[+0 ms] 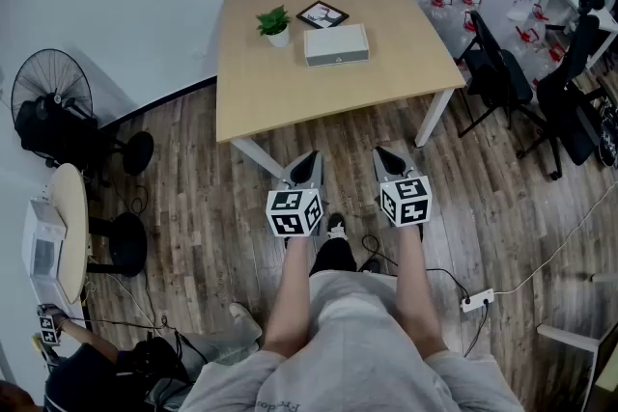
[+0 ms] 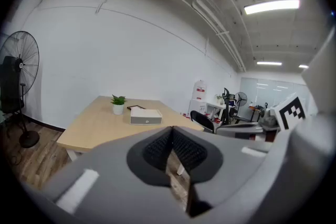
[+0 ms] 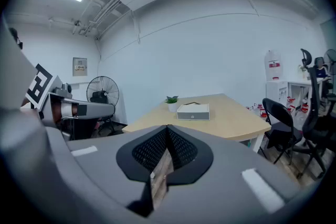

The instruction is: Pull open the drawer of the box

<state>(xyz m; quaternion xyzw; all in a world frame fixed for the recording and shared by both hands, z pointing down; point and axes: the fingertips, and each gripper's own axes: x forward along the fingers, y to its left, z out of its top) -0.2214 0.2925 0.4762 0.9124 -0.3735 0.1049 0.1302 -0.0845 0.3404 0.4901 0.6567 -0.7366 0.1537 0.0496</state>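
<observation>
The left tongs (image 1: 307, 157) and the right tongs (image 1: 386, 152) are both pressed together at the tips and pinch nothing, as a person holds them out side by side at waist height. Each carries its marker cube (image 1: 294, 211) just ahead of a bare forearm (image 1: 290, 289). In the left gripper view, the ribbed pads (image 2: 157, 148) of the left tongs (image 2: 172, 131) meet at a point, with only a sliver of wooden floor showing below. In the right gripper view the right tongs (image 3: 167, 128) are closed the same way.

Both pairs point toward a light wooden worktop (image 1: 270, 92) and hang over the plank floor (image 1: 193, 207), well apart from the near edge. The box (image 1: 336, 44), pale and low, sits toward the worktop's far side. Its drawer front faces the person and lies flush with the casing, with a small mark at its middle. A potted plant (image 1: 275, 24) stands just beside the box on its left, and a dark framed picture (image 1: 323, 14) lies flat just behind it.

Black office chairs (image 1: 502, 72) are grouped to the right of the worktop. A pedestal fan (image 1: 48, 96) stands by the wall at left. A white power strip (image 1: 477, 301) lies on the floor near the person's right side.
</observation>
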